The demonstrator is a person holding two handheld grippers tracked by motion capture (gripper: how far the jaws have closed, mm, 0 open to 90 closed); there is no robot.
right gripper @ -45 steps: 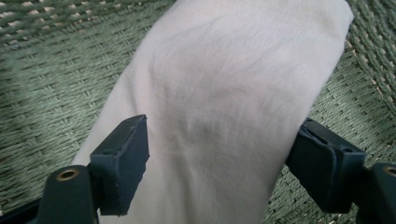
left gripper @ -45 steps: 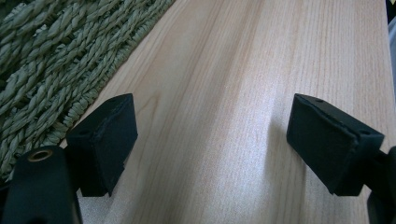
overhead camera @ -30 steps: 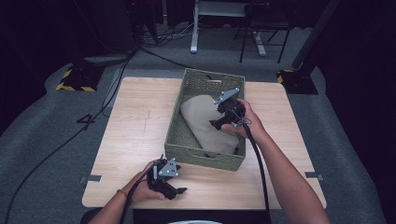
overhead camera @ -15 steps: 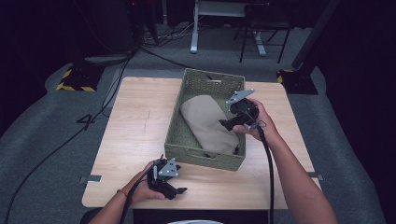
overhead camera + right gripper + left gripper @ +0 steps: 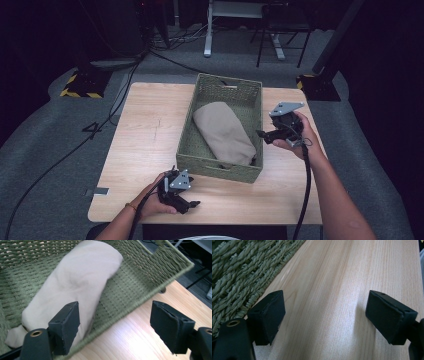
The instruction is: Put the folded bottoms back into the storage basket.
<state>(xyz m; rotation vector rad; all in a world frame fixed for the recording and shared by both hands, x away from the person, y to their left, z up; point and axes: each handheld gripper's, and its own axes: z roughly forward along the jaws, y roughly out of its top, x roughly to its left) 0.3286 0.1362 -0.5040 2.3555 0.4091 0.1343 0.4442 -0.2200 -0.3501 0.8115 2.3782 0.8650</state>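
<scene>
A green woven basket (image 5: 187, 161) stands on the light wooden table (image 5: 145, 135) and holds a rolled beige cloth (image 5: 223, 133). My right gripper (image 5: 261, 134) is open and empty, held just right of the basket's right wall, jaws pointing left toward it. In the right gripper view the beige cloth (image 5: 75, 282) lies inside the basket (image 5: 140, 282), beyond the wide-apart pads (image 5: 68, 323). My left gripper (image 5: 191, 205) rests open and empty on the table near the front edge, in front of the basket's near-left corner. Its view has bare wood between the pads (image 5: 268, 315) and basket weave (image 5: 234, 272) at left.
The table (image 5: 140, 337) is ringed by grey floor (image 5: 45, 150). Cables trail over the floor at the left. A yellow-and-black striped block (image 5: 79, 92) sits at the far left, a black base (image 5: 320, 85) at the far right, and desk and chair legs (image 5: 272, 45) stand behind.
My right gripper has drawn out of the basket, moving right and slightly up, away from the cloth. The cloth lies still in the basket. The left gripper has stayed put.
</scene>
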